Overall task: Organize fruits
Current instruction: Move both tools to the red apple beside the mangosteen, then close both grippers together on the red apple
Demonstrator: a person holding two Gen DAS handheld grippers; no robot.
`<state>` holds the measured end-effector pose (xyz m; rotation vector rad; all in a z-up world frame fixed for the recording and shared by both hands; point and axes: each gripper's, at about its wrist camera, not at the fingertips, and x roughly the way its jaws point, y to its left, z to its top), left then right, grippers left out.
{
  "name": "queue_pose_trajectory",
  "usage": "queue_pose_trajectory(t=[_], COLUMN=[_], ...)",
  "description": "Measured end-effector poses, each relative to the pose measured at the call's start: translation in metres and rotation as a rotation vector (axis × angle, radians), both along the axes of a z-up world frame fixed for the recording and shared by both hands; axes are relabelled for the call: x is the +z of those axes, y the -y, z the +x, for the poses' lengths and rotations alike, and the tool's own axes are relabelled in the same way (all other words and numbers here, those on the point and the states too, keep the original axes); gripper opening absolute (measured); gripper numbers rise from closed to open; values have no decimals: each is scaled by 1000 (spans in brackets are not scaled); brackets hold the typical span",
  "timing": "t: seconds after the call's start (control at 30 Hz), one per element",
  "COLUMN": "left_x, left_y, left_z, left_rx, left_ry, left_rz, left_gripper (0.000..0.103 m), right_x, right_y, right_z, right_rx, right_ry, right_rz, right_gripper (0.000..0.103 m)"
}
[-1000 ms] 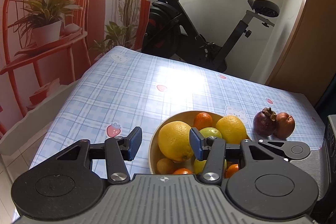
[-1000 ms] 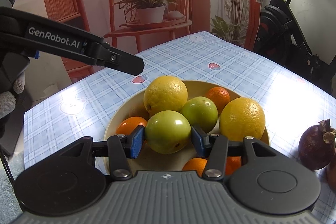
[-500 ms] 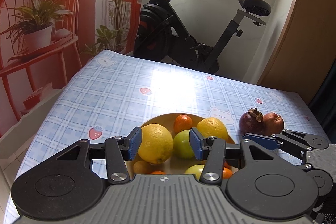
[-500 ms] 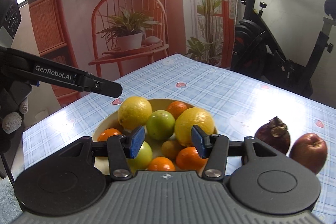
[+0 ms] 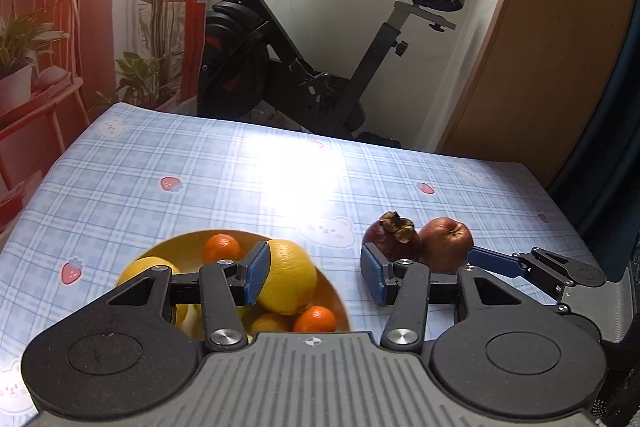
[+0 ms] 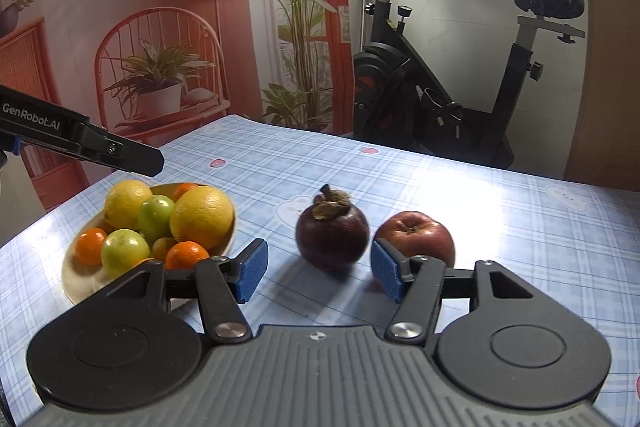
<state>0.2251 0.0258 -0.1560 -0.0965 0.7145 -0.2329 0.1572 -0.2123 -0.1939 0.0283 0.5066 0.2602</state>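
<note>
A tan bowl on the blue plaid table holds lemons, green fruits and small oranges; it also shows in the left wrist view. A dark purple mangosteen and a red apple stand side by side on the cloth right of the bowl. My right gripper is open and empty, just in front of the mangosteen, its right pad near the apple. My left gripper is open and empty, above the bowl's right edge, with the mangosteen and apple beyond its right finger.
An exercise bike stands past the table's far edge. A red chair with a potted plant is at the far left. A wooden door is at the right. The left gripper's finger reaches over the bowl.
My right gripper let go of a green fruit in the bowl, opened, pulled back and swung right toward the mangosteen and apple. My left gripper also shifted right, off the bowl's middle.
</note>
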Motion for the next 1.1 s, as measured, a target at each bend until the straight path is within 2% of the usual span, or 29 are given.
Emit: queue_pose_trajectory(t=[0.3,0.47,0.63,0.73,0.93,1.1], left_x=[-4,-11,-21,-30,-44,-53], left_y=[48,77,111,118,127,131], left_z=[26,50,74,88,108,113], left_rx=[-63,-145,-201,-204,-213,-231], left_ry=[-23,-74,-100,-133,-182,-206], left_rz=[-9,-62,-34,-42,-37,-34], left_gripper=[52,47,48,49,49,50], right_x=[-10,-20,-28,-30,-32,-33], right_y=[33,42,43,45,59,57], right_z=[9,15,21,26,37,42], right_rx=[-23,-19,2,13,1,29], right_ry=[0,-24,-20,-20,-37,-64], right_rz=[-19,-13,-26,-21,65,61], right_gripper=[61,62,66,66,66,66])
